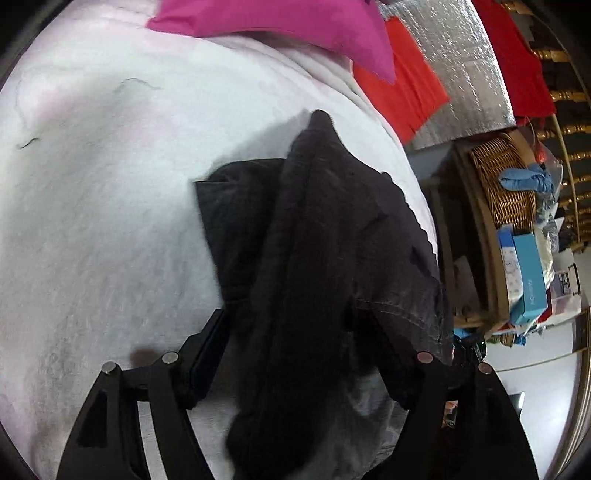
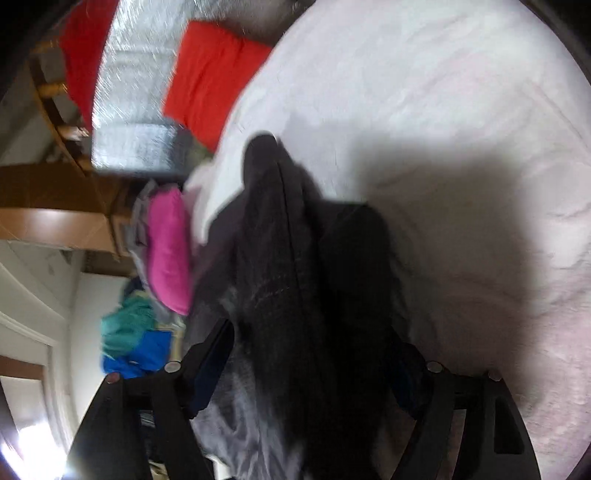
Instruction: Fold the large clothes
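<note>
A large black garment point(image 1: 317, 236) hangs bunched over the white bedspread point(image 1: 110, 206). My left gripper point(image 1: 291, 332) has the dark cloth draped between its two fingers and looks shut on it, held above the bed. In the right wrist view the same black garment point(image 2: 291, 266) fills the gap of my right gripper point(image 2: 310, 350), which looks shut on it; this view is blurred by motion. Both grippers hold the garment lifted, its lower end trailing toward the bedspread point(image 2: 461, 147). The fingertips are hidden by cloth.
A pink garment point(image 1: 280, 29) and an orange-red one point(image 1: 410, 92) lie at the bed's far edge. A wicker basket point(image 1: 506, 181) and boxes point(image 1: 524, 273) stand on furniture at the right. Pink point(image 2: 170, 251), teal and blue clothes point(image 2: 136, 339) pile beside the bed.
</note>
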Demonstrator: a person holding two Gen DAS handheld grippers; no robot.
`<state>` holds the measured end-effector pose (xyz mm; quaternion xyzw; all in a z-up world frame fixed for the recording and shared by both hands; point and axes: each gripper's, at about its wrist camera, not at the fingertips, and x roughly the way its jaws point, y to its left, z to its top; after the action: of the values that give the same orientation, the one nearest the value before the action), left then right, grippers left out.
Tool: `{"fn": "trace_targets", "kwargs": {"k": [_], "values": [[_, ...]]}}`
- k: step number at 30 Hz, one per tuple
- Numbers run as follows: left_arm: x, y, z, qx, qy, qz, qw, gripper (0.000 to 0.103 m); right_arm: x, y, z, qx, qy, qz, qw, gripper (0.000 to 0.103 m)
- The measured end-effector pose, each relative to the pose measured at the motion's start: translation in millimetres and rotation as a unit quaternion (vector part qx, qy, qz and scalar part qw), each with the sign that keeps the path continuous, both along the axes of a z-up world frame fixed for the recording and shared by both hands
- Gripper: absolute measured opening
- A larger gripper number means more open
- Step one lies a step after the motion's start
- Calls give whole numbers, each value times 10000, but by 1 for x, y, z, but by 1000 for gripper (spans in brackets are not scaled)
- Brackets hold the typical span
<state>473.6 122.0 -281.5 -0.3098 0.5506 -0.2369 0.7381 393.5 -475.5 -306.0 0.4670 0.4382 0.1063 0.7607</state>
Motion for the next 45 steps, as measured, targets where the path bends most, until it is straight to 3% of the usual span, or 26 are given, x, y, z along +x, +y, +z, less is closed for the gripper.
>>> {"fn": "trace_targets", "kwargs": {"k": [2,3,9,15,19,23,25,28,30,32,35,40,43,45], "values": [[-1,-5,3,109,-72,-8,9999,71,6,12,3,-225,64,11,9997,76],[-1,-8,5,174,-106,-3,9998,61,9,17,5,-341,117,-11,9993,70],[-2,-17,12,475,-242,140,9985,36,8,27,20,-584,39,-184,9981,39],[-17,-7,33,348,-612,218,9973,25,-6,38,54,-889,-445,-296,9946,28],[-27,3,44,239,-777,261,9963,25,-17,45,66,-889,-801,-272,9924,28],[-24,5,28,530,-585,284,9965,27,-14,37,40,-772,-335,-343,9959,28],[-19,3,11,704,-299,320,9966,38,-13,32,27,-647,-160,-380,9971,32],[-22,2,11,956,-249,414,9942,53,-15,29,24,-634,33,-534,9966,49],[-29,-3,21,1369,-329,540,9886,62,-24,27,29,-832,192,-731,9937,69],[-40,-5,31,1617,-451,649,9837,63,-39,25,42,-1036,88,-964,9899,69],[-68,-9,56,2321,-999,949,9629,65,-68,27,66,-1687,-87,-1373,9760,69],[-132,-24,105,3582,-2140,1470,8968,72,-133,58,112,-2792,-920,-1805,9386,71],[-169,-40,127,4030,-2662,1484,8629,77,-162,85,130,-3113,-1228,-1819,9246,71],[-190,-53,138,4238,-2911,1420,8459,81,-179,107,143,-3290,-1460,-1736,9167,71]]}}
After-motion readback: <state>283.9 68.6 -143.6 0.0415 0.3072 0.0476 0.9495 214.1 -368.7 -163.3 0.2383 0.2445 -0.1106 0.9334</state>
